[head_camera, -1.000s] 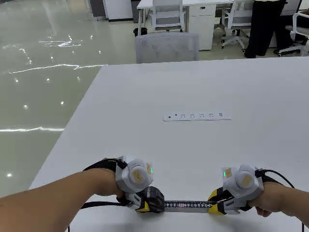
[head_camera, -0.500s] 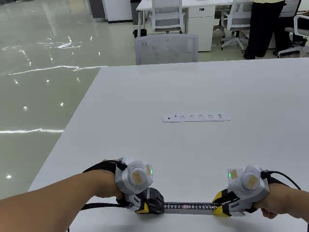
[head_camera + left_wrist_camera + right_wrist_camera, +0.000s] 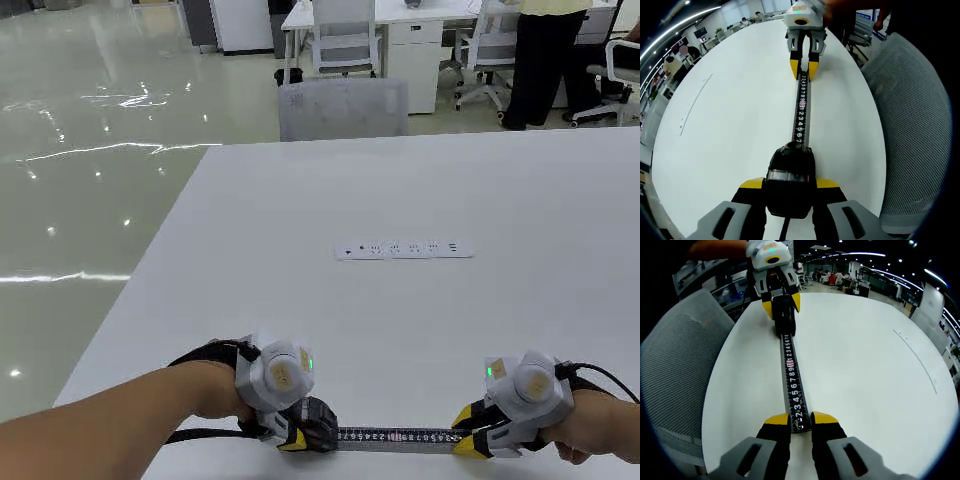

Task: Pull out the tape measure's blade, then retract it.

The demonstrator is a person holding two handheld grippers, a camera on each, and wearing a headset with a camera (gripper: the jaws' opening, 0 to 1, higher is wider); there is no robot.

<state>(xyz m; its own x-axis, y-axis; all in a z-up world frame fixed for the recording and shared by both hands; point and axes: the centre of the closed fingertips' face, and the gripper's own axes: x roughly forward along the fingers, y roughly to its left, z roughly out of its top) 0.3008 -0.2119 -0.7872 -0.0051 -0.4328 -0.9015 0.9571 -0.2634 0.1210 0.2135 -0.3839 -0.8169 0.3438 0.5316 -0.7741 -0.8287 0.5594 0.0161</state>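
Note:
A black tape measure case lies on the white table near its front edge, and my left gripper is shut on it. In the left gripper view the case sits between my yellow-tipped fingers. The numbered blade runs flat along the table to my right gripper, which is shut on the blade's end. The right gripper view has the blade stretching from my right gripper to the case. The right gripper faces me in the left gripper view.
A white power strip lies mid-table. A grey chair stands at the far edge, and a grey mesh chair is close by the front edge. A person stands among office chairs at the back right.
My right gripper has moved to the right along the table's front edge, drawing more blade out of the case. The left gripper and case have stayed put.

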